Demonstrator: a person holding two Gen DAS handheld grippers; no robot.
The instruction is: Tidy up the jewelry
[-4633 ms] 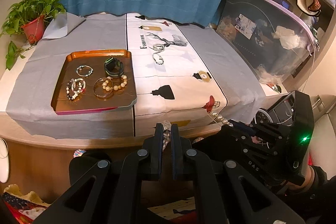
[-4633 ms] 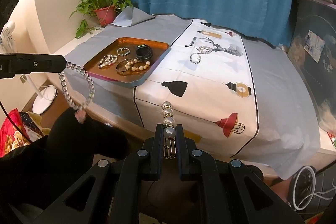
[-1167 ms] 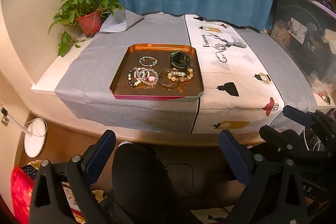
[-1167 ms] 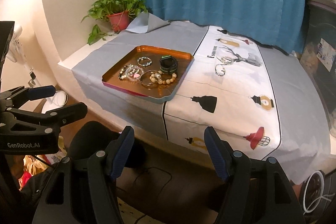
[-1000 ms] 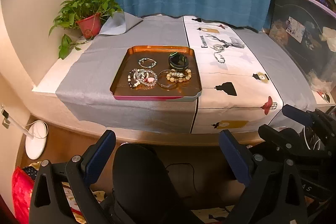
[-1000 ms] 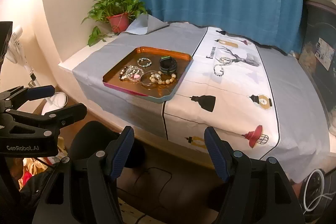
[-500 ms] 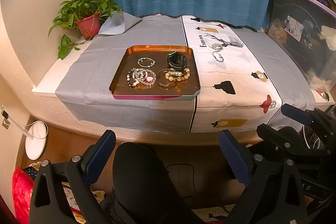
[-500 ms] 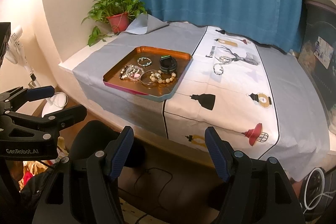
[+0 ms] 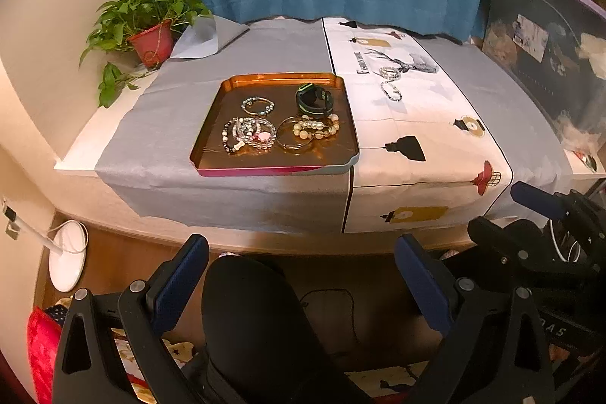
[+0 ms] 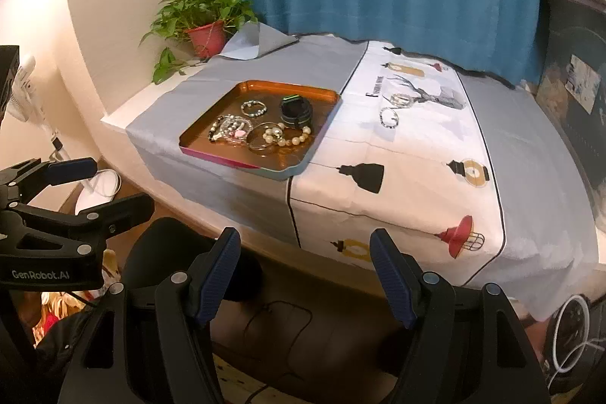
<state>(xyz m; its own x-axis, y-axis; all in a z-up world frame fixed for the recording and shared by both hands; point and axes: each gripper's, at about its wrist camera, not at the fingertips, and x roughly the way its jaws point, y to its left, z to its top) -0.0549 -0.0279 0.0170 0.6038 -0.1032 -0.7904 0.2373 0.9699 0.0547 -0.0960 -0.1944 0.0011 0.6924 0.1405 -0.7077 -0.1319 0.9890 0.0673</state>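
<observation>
Both spread wide and empty: left tool, right tool, held back from the bench with its jewelry tray

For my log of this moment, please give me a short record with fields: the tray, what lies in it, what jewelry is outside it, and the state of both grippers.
tray: orange tray on the grey cloth, its right edge at the white printed runner
in tray: several bead bracelets, a pearl bracelet, a thin bangle, a black and green band
outside tray: two small bracelets on the runner, near the deer print
left gripper: jaws wide open, empty, held below the table edge
right gripper: jaws wide open, empty, also low in front of the table
</observation>
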